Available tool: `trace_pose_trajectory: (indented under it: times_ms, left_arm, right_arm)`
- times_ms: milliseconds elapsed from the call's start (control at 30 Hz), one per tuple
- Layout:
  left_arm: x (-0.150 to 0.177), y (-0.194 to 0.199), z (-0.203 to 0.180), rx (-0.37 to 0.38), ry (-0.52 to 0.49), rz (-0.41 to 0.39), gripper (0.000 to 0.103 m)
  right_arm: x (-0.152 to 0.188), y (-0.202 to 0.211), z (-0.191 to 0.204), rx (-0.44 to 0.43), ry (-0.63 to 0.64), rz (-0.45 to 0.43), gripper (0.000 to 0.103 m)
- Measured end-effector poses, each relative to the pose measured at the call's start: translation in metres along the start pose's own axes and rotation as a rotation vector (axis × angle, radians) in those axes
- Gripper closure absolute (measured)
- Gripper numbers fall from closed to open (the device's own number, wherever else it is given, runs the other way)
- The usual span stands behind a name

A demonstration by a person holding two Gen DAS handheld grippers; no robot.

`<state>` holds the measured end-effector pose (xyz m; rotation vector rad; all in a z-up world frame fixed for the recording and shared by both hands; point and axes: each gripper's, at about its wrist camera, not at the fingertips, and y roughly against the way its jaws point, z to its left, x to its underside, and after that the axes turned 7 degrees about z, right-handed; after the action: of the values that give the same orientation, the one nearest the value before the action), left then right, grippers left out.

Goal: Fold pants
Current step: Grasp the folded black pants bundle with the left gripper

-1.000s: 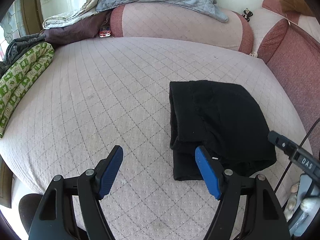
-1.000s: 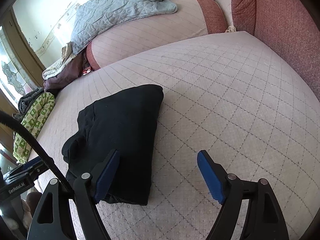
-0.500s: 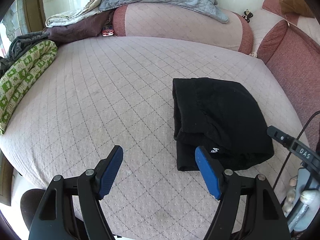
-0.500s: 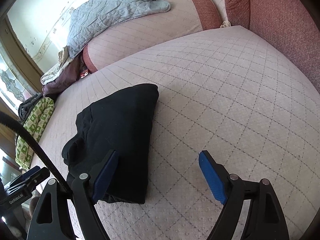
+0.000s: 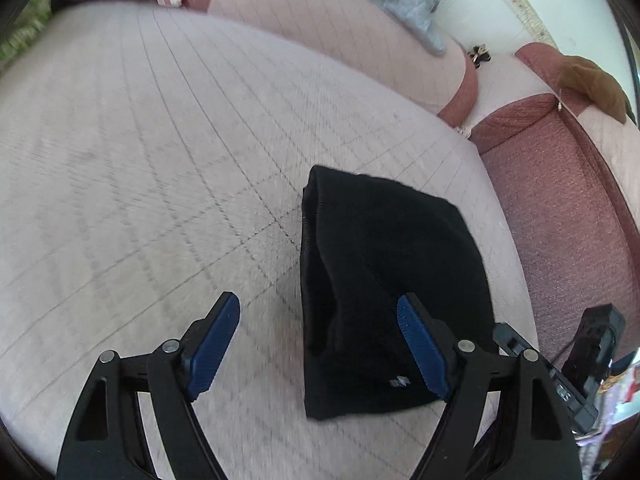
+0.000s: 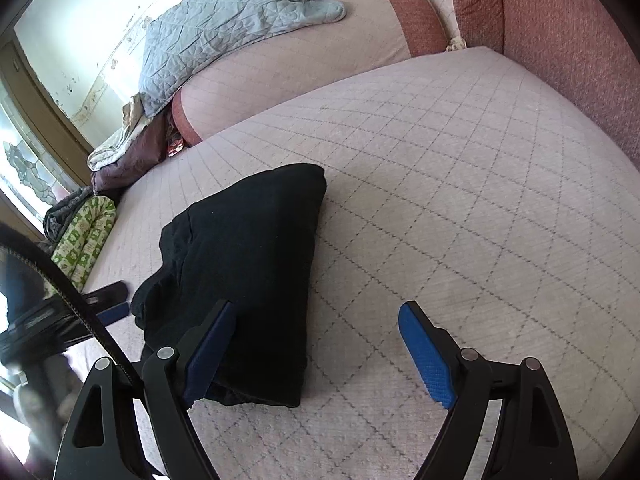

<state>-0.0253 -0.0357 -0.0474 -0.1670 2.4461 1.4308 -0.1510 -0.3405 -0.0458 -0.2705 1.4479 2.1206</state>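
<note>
The black pants (image 5: 384,280) lie folded into a compact bundle on the pink quilted bed (image 5: 140,160). In the left wrist view my left gripper (image 5: 320,324) is open and empty, just above the bundle's near left edge, its right finger over the cloth. In the right wrist view the pants (image 6: 248,256) lie left of centre. My right gripper (image 6: 316,336) is open and empty, its left finger over the bundle's near right part. The left gripper's tips (image 6: 112,304) show at the bundle's left.
A long pink bolster (image 6: 288,76) with a grey-blue quilted blanket (image 6: 224,28) lies at the bed's far end. A red padded wall (image 6: 568,36) bounds the right side. A green patterned roll (image 6: 84,240) and piled clothes (image 6: 124,156) sit at the far left.
The left wrist view has swung right and closer to the pants, with motion blur. The right gripper has shifted slightly. The folded pants have not moved. Both grippers stay open.
</note>
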Motion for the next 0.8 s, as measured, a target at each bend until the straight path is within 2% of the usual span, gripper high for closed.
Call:
trace_pose_trajectory:
  times_ms: [167, 300, 433, 467, 533, 567, 633, 700, 800]
  left_arm:
    - [-0.024, -0.034, 0.004, 0.092, 0.005, 0.100, 0.023]
    - [-0.041, -0.051, -0.012, 0.112, -0.048, 0.133, 0.023]
    - [-0.046, -0.064, -0.022, 0.168, -0.079, 0.166, 0.023]
    - [-0.046, -0.065, -0.024, 0.187, -0.080, 0.164, 0.023]
    - [-0.046, -0.067, -0.022, 0.218, -0.070, 0.160, 0.026]
    - [-0.047, -0.067, -0.021, 0.227, -0.059, 0.161, 0.028]
    - [-0.049, -0.064, -0.016, 0.244, -0.029, 0.160, 0.042]
    - [-0.055, -0.059, -0.013, 0.271, -0.004, 0.155, 0.047]
    - [-0.066, -0.054, -0.016, 0.294, 0.022, 0.139, 0.047]
  right_arm:
    - [-0.026, -0.019, -0.011, -0.062, -0.083, 0.075, 0.015]
    - [-0.053, -0.049, -0.025, -0.140, -0.165, 0.141, 0.014]
    - [-0.075, -0.071, -0.025, -0.198, -0.162, 0.135, 0.014]
    - [-0.079, -0.076, -0.023, -0.226, -0.166, 0.139, 0.018]
    - [-0.081, -0.089, -0.022, -0.320, -0.186, 0.176, 0.042]
    - [-0.078, -0.096, -0.021, -0.364, -0.213, 0.192, 0.050]
    - [-0.076, -0.096, -0.019, -0.364, -0.211, 0.172, 0.053]
    - [-0.078, -0.091, -0.017, -0.377, -0.213, 0.168, 0.064]
    - [-0.088, -0.082, -0.006, -0.385, -0.176, 0.152, 0.071]
